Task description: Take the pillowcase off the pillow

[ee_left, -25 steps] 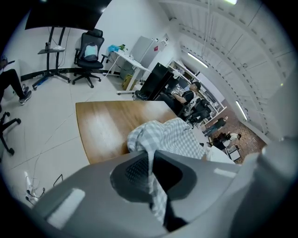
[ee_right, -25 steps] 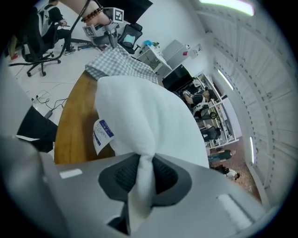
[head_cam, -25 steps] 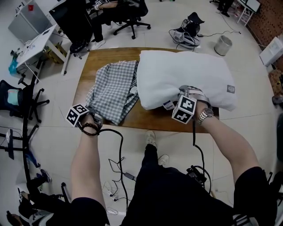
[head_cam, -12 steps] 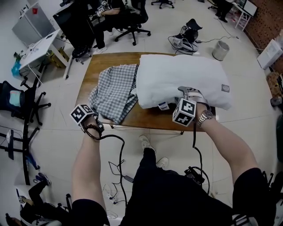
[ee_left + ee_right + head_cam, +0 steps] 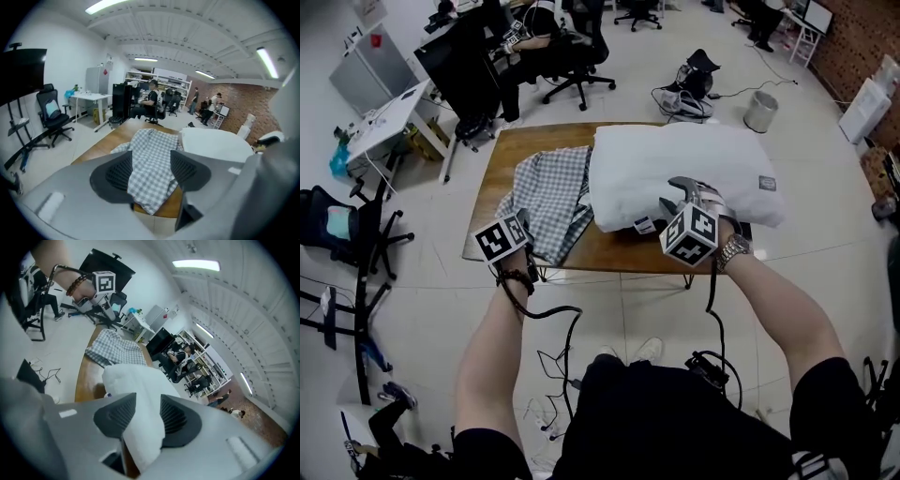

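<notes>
Head view, table: The wooden table (image 5: 609,251) carries both task items. Its right edge is hidden under the pillow.
Head view, pillow: The bare white pillow (image 5: 675,164) lies across the table's right half, out of its cover.
Head view, pillowcase: The checked pillowcase (image 5: 546,192) sits crumpled on the left half, with its right side against the pillow.
Head view, left gripper: Your left gripper (image 5: 508,246) hovers at the table's near left edge, by the pillowcase's near hem. The marker cube (image 5: 502,239) covers its jaws from above.
Head view, right gripper: Your right gripper (image 5: 677,193) sits at the pillow's near edge. From this angle it is hard to read whether the pads bite.
Left gripper view, jaws: Your jaws have just swung wide and then eased in a touch. They stand apart with nothing between the pads.
Left gripper view, beyond the gap: The pillowcase (image 5: 152,159) lies on the table, clear of the pads, with the pillow (image 5: 215,143) to its right.
Left gripper view, right side: A pale, out-of-focus mass cuts off the pillow's far end.
Right gripper view, jaws: Your jaws have just been closing. They clamp a fold of the pillow (image 5: 136,380), which fills the gap and touches both pads.
Right gripper view, background: The pillowcase (image 5: 115,350) lies past the pillow. Your left gripper shows raised at the upper left. The gripper's own body hides most of the table's near side.
</notes>
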The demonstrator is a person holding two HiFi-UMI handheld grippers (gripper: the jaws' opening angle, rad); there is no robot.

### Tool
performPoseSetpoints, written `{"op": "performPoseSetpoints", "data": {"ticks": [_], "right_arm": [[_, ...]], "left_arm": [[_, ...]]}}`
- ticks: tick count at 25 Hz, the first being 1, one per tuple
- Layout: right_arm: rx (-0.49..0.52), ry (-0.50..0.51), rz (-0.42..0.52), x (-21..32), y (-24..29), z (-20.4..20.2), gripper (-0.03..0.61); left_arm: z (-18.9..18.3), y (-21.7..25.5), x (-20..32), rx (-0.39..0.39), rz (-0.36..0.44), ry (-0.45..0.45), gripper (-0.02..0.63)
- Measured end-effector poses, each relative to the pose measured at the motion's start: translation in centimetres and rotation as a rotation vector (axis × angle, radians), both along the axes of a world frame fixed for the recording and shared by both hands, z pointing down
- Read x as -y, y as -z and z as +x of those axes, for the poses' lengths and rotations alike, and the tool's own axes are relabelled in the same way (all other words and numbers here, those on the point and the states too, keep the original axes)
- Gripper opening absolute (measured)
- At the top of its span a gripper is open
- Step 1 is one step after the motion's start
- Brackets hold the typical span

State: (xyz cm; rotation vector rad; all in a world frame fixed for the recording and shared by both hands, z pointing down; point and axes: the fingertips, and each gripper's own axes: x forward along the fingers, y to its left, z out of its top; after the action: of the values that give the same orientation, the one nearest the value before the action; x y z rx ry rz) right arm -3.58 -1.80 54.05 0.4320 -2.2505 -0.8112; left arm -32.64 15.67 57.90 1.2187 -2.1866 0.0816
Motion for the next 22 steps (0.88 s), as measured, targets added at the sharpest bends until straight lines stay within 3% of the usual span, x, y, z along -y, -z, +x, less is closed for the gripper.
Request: {"op": "performPoseSetpoints", "data": {"ticks": [4,9,16,22], "right_arm": [[0.136,-0.018,-0.043,-1.4,2.8,1.1,0.110],[0.312,-0.053,-0.076,-5.3,6.6,1.8,0.030],[0.464,-0.079,-0.118,-10.7,10.5,2.4,0.002],[0.585,-0.062,-0.191,-14.9,11.6,2.5,0.002]], "left_arm": [[6.4,4.8,2.7,0.161,0.094,-0.205,0.200],[12.7,9.6,2.4,0.382,0.206,-0.437,0.002],[19.0,13.7,-0.4,0.544,0.285,-0.672,0.003],[23.7,15.2,-3.6,0.648,0.335,-0.784,0.003]]}}
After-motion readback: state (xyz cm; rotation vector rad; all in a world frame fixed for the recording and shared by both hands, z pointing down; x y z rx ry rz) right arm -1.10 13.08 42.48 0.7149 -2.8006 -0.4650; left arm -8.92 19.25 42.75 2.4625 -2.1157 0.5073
